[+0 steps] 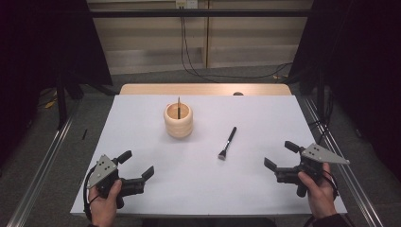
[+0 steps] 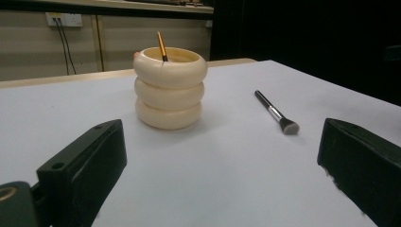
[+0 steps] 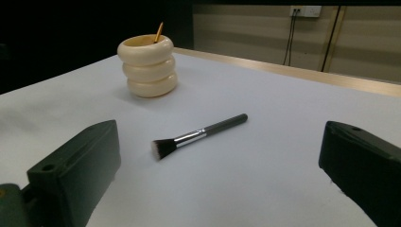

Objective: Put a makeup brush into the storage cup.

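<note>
Nearest the high camera, two hands come up from the bottom edge, each holding a tool: the left gripper (image 1: 140,164) and the right gripper (image 1: 279,155) both rest low over the near corners of the white tabletop (image 1: 142,118), jaws spread wide and holding nothing. Between them and a little farther out lies the makeup brush (image 1: 227,142), flat, bristles toward the person, handle pointing away; beyond it to the left stands the cream ringed holder (image 1: 178,120) with a thin orange-handled brush (image 1: 178,105) already upright inside. Seen from the left gripper view, the holder (image 2: 170,87) is straight ahead and the loose brush (image 2: 275,112) lies off to the right, well apart from it, with bare surface all round. From the right gripper view, the brush (image 3: 198,136) lies just ahead between the wide jaws, its silver ferrule at mid-length and the black handle beyond. It looks light and stiff, with a smooth round handle that could roll or slip; the bristle head is soft and gives poor purchase, so the handle just behind the ferrule seems the best place to pinch. Lying flat, it leaves little height to get under. The holder (image 3: 147,66) looks light enough to tip if nudged at its rim. Open room is generous; the tabletop's right edge is the nearest limit.
</note>
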A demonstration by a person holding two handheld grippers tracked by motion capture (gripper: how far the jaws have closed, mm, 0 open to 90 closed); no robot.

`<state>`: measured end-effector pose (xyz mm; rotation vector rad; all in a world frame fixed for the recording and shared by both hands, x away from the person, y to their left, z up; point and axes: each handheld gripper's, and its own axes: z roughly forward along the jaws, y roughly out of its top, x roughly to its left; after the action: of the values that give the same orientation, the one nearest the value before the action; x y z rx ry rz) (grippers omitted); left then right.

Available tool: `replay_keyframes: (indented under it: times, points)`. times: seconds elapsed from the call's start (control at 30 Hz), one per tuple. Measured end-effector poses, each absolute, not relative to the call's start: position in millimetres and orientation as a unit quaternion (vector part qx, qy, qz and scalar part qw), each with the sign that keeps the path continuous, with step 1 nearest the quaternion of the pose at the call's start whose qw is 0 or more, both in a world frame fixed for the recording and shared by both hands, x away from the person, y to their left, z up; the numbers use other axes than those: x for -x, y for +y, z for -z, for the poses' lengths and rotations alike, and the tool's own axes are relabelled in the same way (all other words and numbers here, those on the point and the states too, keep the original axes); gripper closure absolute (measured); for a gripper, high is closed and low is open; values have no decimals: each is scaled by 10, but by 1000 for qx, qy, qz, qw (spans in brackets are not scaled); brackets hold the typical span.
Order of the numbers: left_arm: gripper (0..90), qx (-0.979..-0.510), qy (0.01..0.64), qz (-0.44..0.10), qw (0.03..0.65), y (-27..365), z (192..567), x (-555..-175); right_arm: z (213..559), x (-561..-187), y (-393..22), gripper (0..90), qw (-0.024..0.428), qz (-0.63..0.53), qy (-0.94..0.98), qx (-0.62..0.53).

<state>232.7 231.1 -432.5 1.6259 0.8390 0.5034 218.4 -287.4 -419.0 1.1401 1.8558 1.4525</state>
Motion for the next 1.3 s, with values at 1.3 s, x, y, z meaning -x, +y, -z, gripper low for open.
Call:
replay_keyframes:
  times: [1.3]
  points:
    - [19, -700, 356, -219, 580, 2347, 4324, -2323, 3824, -3314, -2305, 7, 206, -483, 766, -371]
